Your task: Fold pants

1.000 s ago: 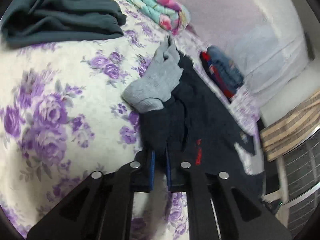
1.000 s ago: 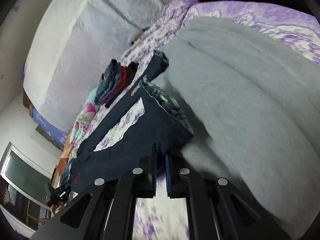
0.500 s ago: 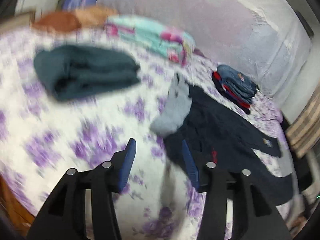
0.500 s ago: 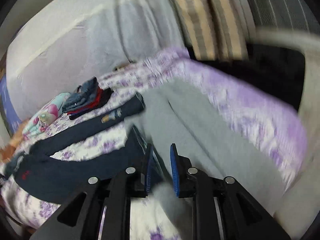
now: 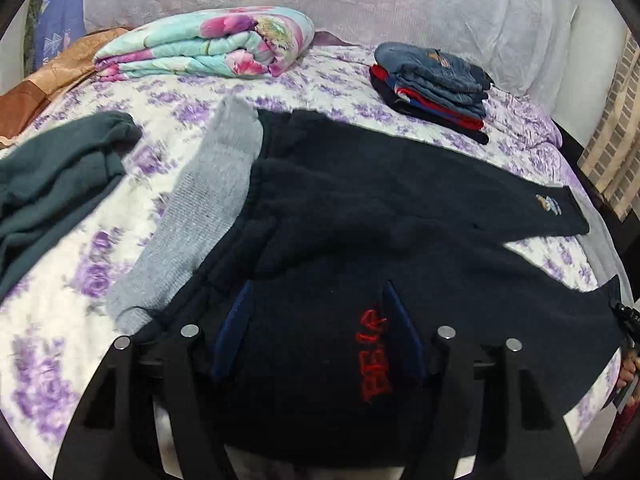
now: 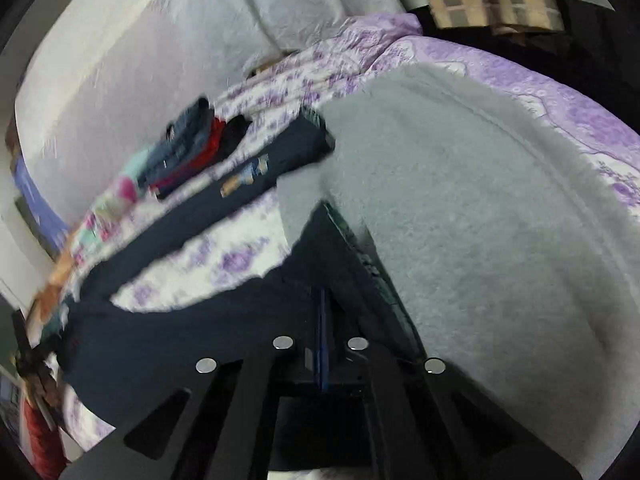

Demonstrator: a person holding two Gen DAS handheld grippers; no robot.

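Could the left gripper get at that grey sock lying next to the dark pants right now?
Probably yes. The left gripper is open with nothing between its fingers, hovering over the navy pants. The grey sock lies just to its left on the floral bedsheet, uncovered except where the pants overlap its right edge.

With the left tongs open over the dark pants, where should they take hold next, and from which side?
Probably the waistband edge of the pants, beside the grey sock. It lies flat as a thick hem near the left tongs, so come down from above and pinch across it.
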